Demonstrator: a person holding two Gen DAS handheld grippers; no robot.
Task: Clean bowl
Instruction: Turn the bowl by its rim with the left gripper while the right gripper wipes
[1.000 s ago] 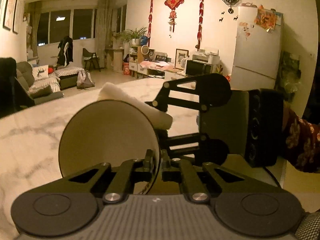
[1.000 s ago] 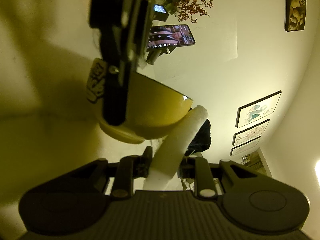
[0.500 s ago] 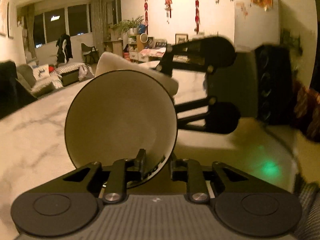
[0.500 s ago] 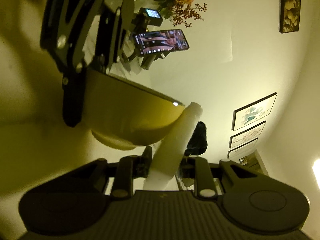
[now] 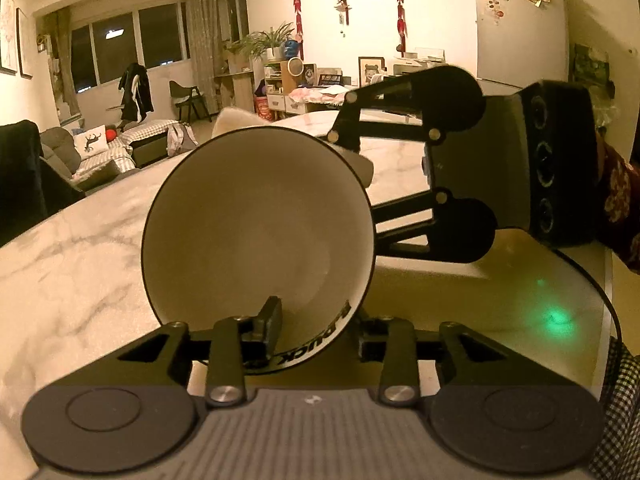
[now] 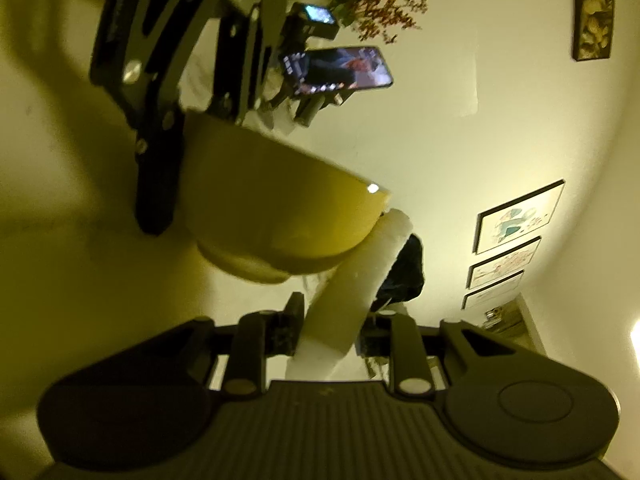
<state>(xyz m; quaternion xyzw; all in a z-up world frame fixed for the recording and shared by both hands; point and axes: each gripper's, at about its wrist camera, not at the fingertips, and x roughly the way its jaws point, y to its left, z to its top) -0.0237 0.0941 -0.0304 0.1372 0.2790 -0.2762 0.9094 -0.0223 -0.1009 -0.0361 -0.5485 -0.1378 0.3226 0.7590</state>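
Left wrist view: the left claw (image 5: 316,328) has just been opening, its fingers straddling the lower rim of the bowl (image 5: 256,240) without pressing it. The bowl stands on edge, mouth to camera, over the tabletop (image 5: 72,248), well in from its edges. The right claw (image 6: 332,328) is clenched on a pale roll (image 6: 352,280), likely a wiping cloth.

Judged step: regrip mid-wipe. Next move calls for a fresh hold before rubbing.

Right wrist view alone shows the roll touching the bowl's outer wall at the rim.

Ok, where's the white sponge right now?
The white sponge is clamped in the right gripper, its far end against the outside of the bowl near the rim; in the left wrist view it peeks out behind the bowl's upper edge.
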